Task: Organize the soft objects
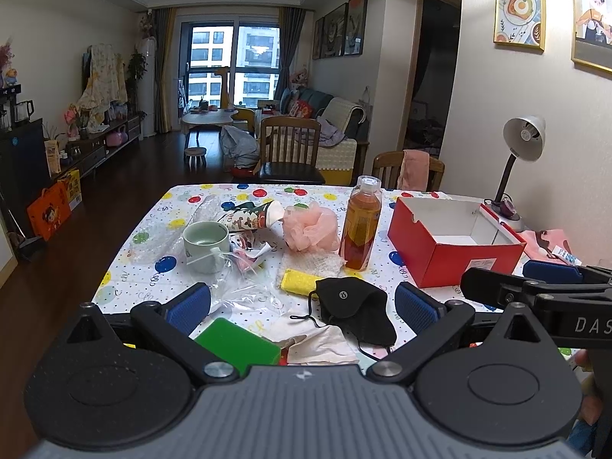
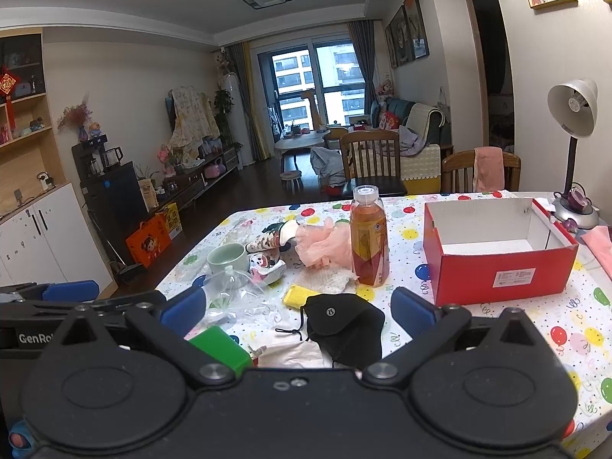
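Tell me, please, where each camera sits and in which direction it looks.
Left wrist: on the left hand-held gripper, facing across the table; its open fingers and the right gripper show.
Right wrist: on the right hand-held gripper, facing likewise; open fingers, left gripper at the left edge.
Shared: black mask, red box, bottle.

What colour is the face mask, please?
Black face mask, with a small white round logo; the right wrist view shows it best.

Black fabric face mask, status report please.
Left gripper and right gripper open, empty. Black fabric face mask flat on table, untouched. Red cardboard box open; nothing blocking.
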